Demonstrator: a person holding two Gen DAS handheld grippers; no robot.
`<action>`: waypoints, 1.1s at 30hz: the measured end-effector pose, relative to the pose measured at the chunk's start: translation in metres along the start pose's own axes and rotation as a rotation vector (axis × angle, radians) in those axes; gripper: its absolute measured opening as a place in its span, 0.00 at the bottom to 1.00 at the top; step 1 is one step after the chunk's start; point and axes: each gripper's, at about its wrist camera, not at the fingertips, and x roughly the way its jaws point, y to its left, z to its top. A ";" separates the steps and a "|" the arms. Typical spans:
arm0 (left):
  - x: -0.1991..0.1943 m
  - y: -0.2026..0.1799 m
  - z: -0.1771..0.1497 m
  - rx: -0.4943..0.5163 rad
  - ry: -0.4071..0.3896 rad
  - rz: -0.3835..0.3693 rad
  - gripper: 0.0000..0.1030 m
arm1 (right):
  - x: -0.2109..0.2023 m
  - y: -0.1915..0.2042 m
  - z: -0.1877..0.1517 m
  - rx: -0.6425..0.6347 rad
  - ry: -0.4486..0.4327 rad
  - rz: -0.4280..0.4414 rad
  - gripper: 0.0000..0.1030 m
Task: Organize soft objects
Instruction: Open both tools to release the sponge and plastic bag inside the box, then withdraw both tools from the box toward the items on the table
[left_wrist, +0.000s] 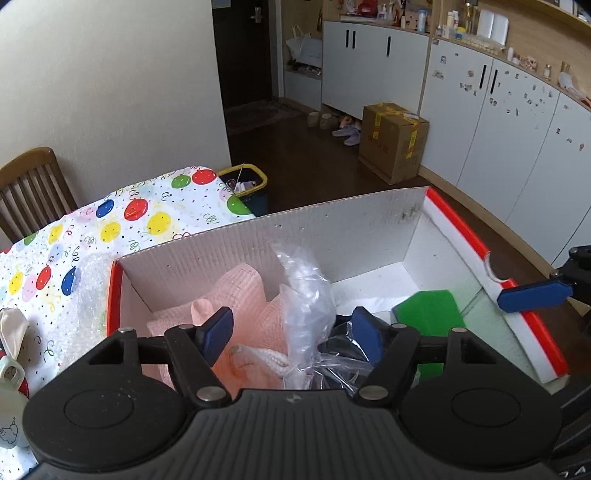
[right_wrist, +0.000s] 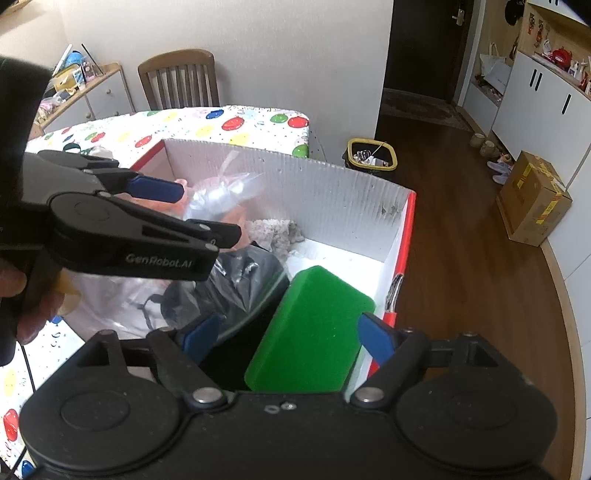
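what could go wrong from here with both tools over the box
The box sits at the table's corner with one end past the edge, so a push could tip it to the floor. The left tool and right tool are close and could collide. The clear bag stands above the rim and could snag.

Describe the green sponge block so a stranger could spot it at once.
Find the white corrugated cardboard box with red edges on the balloon-print tablecloth. At its end nearest the wooden floor lies a bright green rectangular foam sponge, beside a dark plastic-wrapped bundle. It is the only solid green thing there.
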 end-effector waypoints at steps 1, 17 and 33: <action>-0.002 -0.001 0.000 0.000 -0.001 0.001 0.68 | -0.002 0.000 0.000 0.004 -0.003 0.001 0.80; -0.076 0.012 -0.011 -0.045 -0.100 -0.007 0.76 | -0.042 0.006 0.003 0.042 -0.103 0.053 0.95; -0.134 0.084 -0.055 -0.160 -0.135 -0.019 0.85 | -0.063 0.064 0.016 0.058 -0.164 0.114 0.99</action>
